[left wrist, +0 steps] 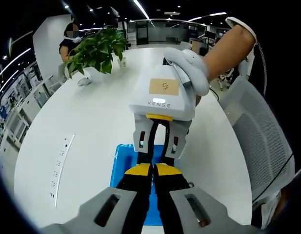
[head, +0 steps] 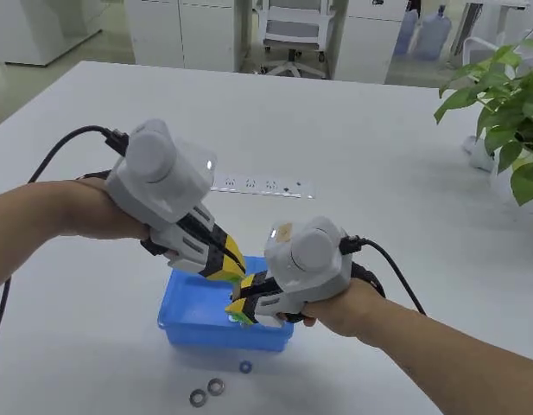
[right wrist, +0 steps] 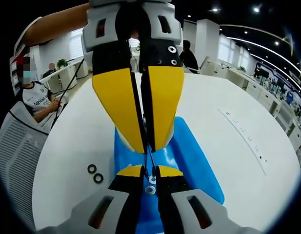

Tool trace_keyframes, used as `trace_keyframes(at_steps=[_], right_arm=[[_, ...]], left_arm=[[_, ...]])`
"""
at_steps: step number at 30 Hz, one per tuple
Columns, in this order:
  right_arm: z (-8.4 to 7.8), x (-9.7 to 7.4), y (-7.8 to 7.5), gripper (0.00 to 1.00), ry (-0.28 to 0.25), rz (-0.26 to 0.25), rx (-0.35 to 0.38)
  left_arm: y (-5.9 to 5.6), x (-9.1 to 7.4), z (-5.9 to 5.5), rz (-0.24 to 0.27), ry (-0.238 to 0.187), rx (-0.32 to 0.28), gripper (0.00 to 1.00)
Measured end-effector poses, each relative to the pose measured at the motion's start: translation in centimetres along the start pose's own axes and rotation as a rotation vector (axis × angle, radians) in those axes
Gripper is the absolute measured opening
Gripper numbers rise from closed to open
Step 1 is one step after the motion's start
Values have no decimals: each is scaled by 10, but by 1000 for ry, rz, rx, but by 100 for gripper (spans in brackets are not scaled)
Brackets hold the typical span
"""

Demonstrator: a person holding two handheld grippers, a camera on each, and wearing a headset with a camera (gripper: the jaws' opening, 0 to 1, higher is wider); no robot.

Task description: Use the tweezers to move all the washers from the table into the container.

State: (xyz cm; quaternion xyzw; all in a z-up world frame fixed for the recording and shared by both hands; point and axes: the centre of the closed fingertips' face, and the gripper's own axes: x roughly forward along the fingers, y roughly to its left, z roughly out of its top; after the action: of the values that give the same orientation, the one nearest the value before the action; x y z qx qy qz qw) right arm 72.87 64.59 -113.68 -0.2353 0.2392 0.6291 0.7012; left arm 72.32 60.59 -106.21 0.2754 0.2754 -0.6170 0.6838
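Observation:
A blue container (head: 193, 333) sits on the white table in front of me. Over it, my left gripper (head: 230, 266) and right gripper (head: 242, 309) meet tip to tip. Thin dark tweezers (right wrist: 144, 122) run between the left gripper (right wrist: 146, 146) and my right gripper (right wrist: 150, 171), and both are shut on them. A small washer (right wrist: 151, 179) sits at the tweezers' tip above the container (right wrist: 194, 161). Three washers (head: 216, 386) lie on the table in front of the container, two of them as dark rings (right wrist: 95, 173). The left gripper (left wrist: 153, 169) faces the right gripper (left wrist: 157, 157).
A flush power strip (head: 262, 185) lies in the table beyond the container. A potted plant (head: 504, 95) stands at the far right. A mesh chair (right wrist: 13, 156) and a seated person (right wrist: 35, 97) are beside the table. Office chairs (head: 292, 35) stand beyond the far edge.

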Motion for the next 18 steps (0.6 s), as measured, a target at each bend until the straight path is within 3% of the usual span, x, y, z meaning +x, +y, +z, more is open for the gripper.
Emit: trace_keyframes(at_steps=[18], right_arm=[[18,-19,6,11,-26,-27,-28]], left_arm=[[-9,-17,19,13,-1,30,5]])
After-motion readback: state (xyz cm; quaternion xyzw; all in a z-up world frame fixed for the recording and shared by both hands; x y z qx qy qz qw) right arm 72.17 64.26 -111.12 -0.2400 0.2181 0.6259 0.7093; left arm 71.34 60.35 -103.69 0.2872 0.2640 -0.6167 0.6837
